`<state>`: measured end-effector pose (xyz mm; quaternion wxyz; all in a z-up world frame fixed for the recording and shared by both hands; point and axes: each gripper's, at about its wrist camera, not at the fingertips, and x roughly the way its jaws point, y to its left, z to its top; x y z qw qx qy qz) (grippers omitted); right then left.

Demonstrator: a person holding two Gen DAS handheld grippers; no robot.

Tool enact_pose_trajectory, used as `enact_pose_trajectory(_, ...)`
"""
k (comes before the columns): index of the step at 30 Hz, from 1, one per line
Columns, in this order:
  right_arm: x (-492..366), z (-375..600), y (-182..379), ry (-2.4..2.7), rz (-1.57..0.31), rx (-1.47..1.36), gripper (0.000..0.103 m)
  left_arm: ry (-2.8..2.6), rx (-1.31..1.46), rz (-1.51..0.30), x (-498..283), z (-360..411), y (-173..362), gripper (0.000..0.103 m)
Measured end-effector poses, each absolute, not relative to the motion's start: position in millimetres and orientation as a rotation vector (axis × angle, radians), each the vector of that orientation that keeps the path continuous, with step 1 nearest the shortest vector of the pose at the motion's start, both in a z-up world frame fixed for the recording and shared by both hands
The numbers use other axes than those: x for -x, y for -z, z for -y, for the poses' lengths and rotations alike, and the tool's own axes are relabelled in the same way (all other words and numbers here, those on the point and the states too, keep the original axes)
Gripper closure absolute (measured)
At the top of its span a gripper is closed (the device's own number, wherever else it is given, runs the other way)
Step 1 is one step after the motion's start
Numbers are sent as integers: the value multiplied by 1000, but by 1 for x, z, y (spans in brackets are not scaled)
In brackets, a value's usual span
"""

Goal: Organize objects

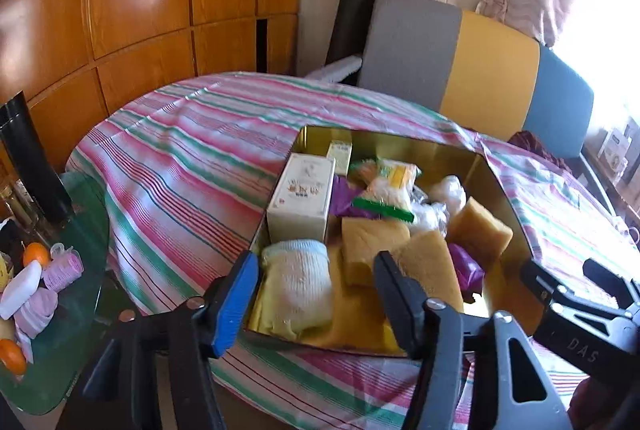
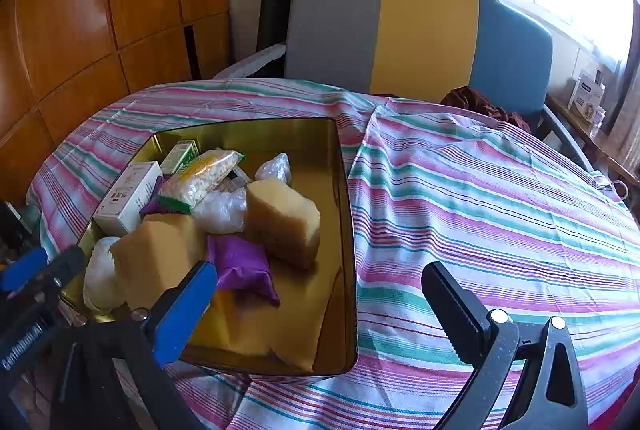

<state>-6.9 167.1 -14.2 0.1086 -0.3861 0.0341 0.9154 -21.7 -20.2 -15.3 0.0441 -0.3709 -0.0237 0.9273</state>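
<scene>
- Left gripper (image 1: 316,294) hangs over the near edge of the gold tin (image 1: 500,182), jaws parted, gripping nothing; a folded white cloth (image 1: 298,280) lies below.
- Right gripper (image 2: 320,306) spread wide, empty, over the tin's near right corner.
- Three tan sponges (image 2: 284,218), one purple packet (image 2: 240,266) mid-tin.
- One white box (image 1: 302,196) along its left edge.

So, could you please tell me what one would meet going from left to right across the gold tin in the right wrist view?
White box → noodle packet → purple pouch → big yellow sponge → the tin's right wall.
</scene>
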Motion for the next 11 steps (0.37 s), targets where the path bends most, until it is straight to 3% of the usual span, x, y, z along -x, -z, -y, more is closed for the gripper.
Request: enact_pose_trajectory(11, 7, -168, 15, -2696, -104, 1136, 0, -2866, 1097, 25, 20, 18, 5, 50)
